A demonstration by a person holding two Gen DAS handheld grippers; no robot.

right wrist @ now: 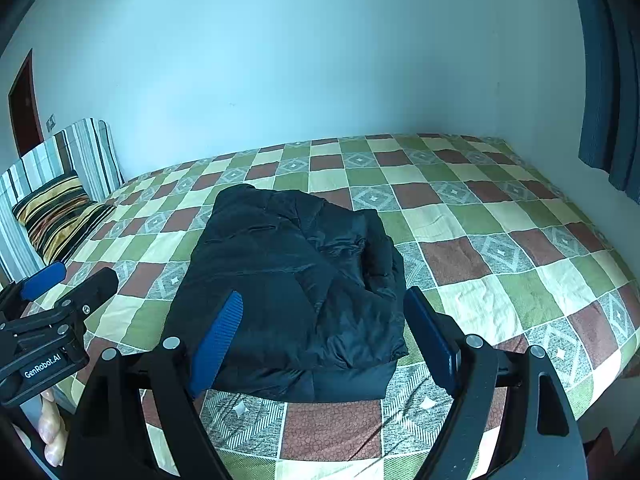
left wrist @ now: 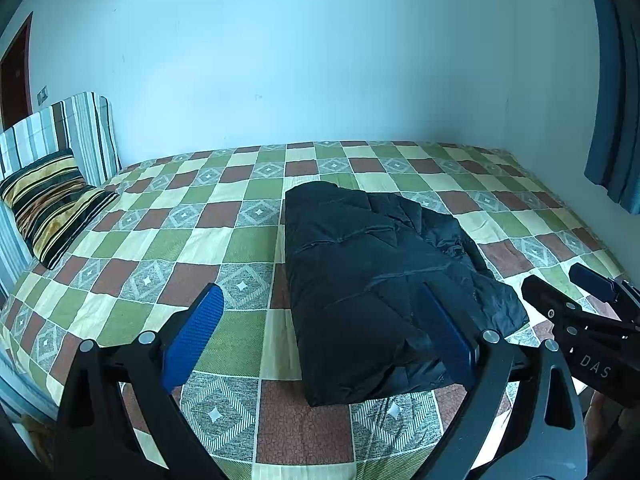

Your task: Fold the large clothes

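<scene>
**Fold looks done, both grippers off the garment**

Black puffy quilted jacket (left wrist: pixel 384 280) lies folded into a compact bundle on the bed with the green, brown and cream checked cover (left wrist: pixel 168 240), near the front edge, roughly mid-bed. One thicker layered end faces the cameras; a loose flap spills toward the curtain side.

Left gripper (left wrist: pixel 320 340): blue-padded jaws spread wide, nothing between the pads; the jacket only shows behind them. Right gripper (right wrist: pixel 332 340): same, jaws wide apart, nothing held. Both hang above the bed's near edge, apart from the cloth.

Step, my read: final fold placed and released. Next move would be tidying: tuck or flatten that loose flap, which needs a pinch on thin slippery fabric without dragging the bundle open. Otherwise done.

Counts:
- jacket: one
- grippers: two
- striped black and yellow pillow (left wrist: pixel 52 208): one
- striped headboard cushion (left wrist: pixel 80 128): one
- blue curtain (left wrist: pixel 616 120): one
</scene>
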